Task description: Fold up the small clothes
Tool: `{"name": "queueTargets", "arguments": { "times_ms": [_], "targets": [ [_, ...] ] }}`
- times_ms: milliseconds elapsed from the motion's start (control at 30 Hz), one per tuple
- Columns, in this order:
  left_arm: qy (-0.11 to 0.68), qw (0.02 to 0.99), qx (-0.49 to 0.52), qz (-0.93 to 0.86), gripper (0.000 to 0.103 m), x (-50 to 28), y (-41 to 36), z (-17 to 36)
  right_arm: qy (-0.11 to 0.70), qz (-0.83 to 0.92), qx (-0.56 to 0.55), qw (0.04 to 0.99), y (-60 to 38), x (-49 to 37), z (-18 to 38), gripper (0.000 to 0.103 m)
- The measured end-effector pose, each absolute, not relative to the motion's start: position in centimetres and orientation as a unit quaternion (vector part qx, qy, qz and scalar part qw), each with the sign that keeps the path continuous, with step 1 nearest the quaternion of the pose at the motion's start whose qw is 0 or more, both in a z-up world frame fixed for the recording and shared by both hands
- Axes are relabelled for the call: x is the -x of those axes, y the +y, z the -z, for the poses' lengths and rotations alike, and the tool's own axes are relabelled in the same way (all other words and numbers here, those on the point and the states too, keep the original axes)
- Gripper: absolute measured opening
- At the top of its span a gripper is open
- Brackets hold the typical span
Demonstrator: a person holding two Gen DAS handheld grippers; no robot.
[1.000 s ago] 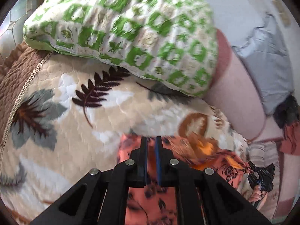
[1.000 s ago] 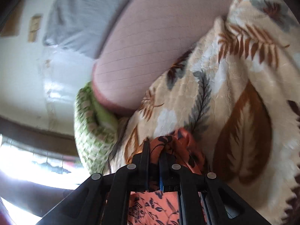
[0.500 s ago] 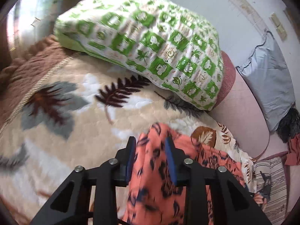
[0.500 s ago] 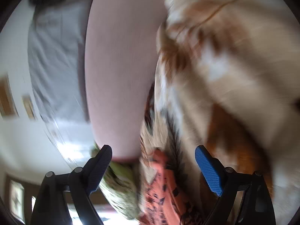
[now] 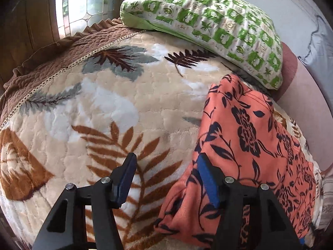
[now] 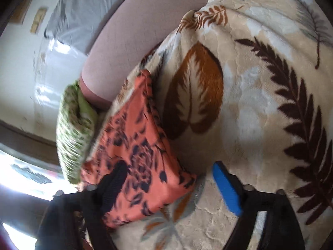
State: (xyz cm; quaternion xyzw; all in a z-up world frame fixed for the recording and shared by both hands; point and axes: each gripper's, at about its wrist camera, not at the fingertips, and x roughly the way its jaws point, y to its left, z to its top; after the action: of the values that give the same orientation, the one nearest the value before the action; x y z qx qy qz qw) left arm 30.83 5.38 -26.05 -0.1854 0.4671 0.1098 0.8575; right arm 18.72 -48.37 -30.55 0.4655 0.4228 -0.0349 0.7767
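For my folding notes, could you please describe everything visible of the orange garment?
The orange garment is thin, soft-looking cloth printed with dark navy flowers and leaves. It lies folded into a long strip on the leaf-patterned blanket, one end near the green checked pillow. Its edges look slightly rumpled. Neither open gripper pinches it, though a finger of each overlaps its edge in the views.

One orange floral garment [image 5: 249,137], one green-checked pillow [image 5: 208,29], one leaf-patterned blanket [image 5: 104,108].

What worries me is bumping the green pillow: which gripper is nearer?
Right, probably. The right gripper, jaws closing about a corner of the orange garment, has the green pillow beside it; the left gripper, jaws opening over blanket, is far off.
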Motion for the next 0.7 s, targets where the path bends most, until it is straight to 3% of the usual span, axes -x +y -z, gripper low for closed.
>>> {"name": "queueTargets", "arguments": {
  "times_ms": [33,133,233,467,700],
  "targets": [
    [0.466,0.86,0.169,-0.121,0.058,-31.2,5.1,26.1,0.441,0.052,-0.445,0.778,-47.9,-19.3,30.9,0.038],
    [0.48,0.856,0.129,-0.142,0.045,-32.3,4.9,26.9,0.464,0.089,-0.339,0.813,-45.7,-20.0,29.5,0.029],
    [0.491,0.849,0.128,-0.146,0.043,-32.8,5.7,27.5,0.49,0.103,-0.247,0.83,-43.5,-19.8,28.7,0.026],
    [0.493,0.849,0.118,-0.151,0.043,-33.2,5.7,27.4,0.541,0.097,-0.186,0.814,-41.6,-18.7,28.6,0.026],
    [0.427,0.886,0.1,-0.149,0.043,-31.5,4.0,23.4,0.512,0.095,-0.213,0.826,-43.3,-17.7,24.9,0.026]
  ]
}}
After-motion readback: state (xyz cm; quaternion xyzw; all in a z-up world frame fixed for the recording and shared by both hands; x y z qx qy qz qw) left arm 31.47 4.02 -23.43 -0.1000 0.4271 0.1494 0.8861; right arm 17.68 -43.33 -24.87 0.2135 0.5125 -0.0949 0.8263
